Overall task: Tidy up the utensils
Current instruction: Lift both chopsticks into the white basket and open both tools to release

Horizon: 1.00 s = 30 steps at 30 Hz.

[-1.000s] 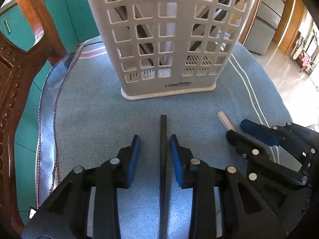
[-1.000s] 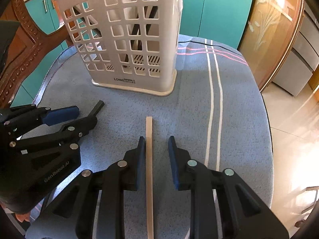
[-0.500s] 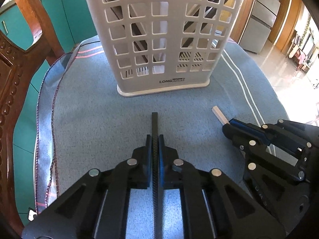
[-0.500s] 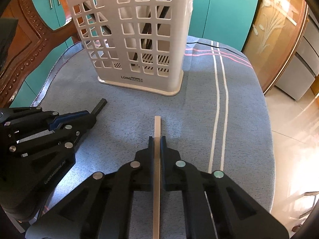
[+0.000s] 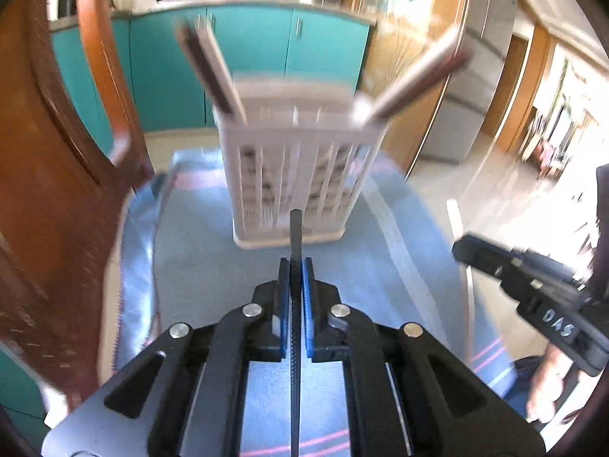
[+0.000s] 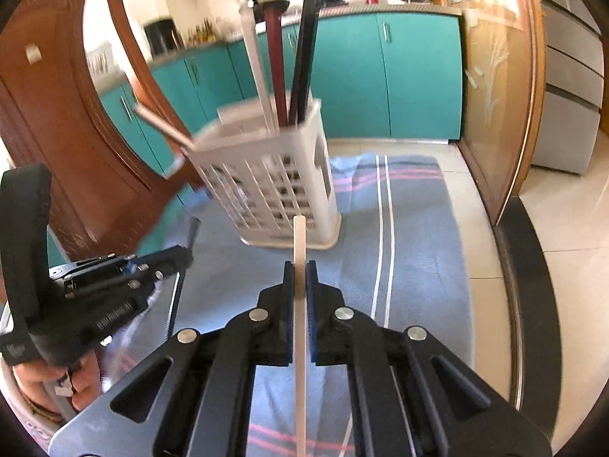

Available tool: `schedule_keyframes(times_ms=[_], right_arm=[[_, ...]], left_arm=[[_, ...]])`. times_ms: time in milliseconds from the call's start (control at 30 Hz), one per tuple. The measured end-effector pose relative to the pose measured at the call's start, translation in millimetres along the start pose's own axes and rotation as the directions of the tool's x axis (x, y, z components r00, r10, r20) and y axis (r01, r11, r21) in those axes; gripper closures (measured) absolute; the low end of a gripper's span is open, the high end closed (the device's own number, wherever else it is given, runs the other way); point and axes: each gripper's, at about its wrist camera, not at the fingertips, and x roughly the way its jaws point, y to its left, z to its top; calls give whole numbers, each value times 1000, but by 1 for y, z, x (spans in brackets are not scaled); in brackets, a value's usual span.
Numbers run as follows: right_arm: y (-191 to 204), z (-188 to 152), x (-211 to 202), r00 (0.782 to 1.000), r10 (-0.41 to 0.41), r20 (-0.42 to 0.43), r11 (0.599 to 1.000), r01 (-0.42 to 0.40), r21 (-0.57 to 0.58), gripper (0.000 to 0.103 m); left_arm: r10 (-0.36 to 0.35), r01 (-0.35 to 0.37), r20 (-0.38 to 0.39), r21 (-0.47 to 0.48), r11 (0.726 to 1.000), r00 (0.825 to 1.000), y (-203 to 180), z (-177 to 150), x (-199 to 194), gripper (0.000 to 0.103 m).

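Note:
My left gripper (image 5: pixel 295 266) is shut on a black chopstick (image 5: pixel 295 228) and holds it above the blue cloth (image 5: pixel 198 251), pointing at the white slotted utensil basket (image 5: pixel 293 175). My right gripper (image 6: pixel 300 270) is shut on a pale wooden chopstick (image 6: pixel 298 236), also raised, pointing at the same basket (image 6: pixel 281 190). Several sticks (image 6: pixel 278 68) stand in the basket. The left gripper shows at the left of the right wrist view (image 6: pixel 182 257); the right gripper shows at the right of the left wrist view (image 5: pixel 462 249). The left view is blurred.
A carved wooden chair back (image 6: pixel 76 144) stands to the left of the table. Teal cabinets (image 6: pixel 380 76) line the far wall. The cloth's white stripes (image 6: pixel 382 228) run along the right side, near the table edge and tiled floor (image 6: pixel 563 251).
Both grippers, shut on their chopsticks half a second ago, have lifted them off the cloth and pulled back and up; the basket now looks farther away.

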Motion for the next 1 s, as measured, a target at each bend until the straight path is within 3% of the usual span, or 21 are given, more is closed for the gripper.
schedule_keyframes(times_ms=[167,300,433,600,667,767,900,1000], right_arm=[[6,25,-52,993,62,105,998,-64,21,96],[19,67,-88,969,91,230,996,-95,4,96],[33,123,-116,910,88,405,996,-94,-6,96],[44,166,-116,862,13,508,1000,-25,18,96],[47,175,-100,859,-28,511,1000,26,12,96],[46,175,-75,870,-58,490,998,69,-5,96],[32,165,-45,894,-78,442,996,85,3,96],[24,160,-34,904,-82,419,996,87,8,96]], left_arm=[[-6,5,147,9,1000,989,-4,34,-64,96],[-16,17,264,-1,1000,964,-5,81,-110,96],[24,-14,375,-30,999,927,-4,127,-133,96],[72,-32,437,-98,995,897,8,169,-128,96],[104,-65,433,-103,992,895,17,176,-113,96],[132,-99,388,-104,990,912,22,171,-82,96],[142,-107,323,-126,986,936,32,158,-55,96],[145,-111,299,-129,985,943,35,152,-44,96]])
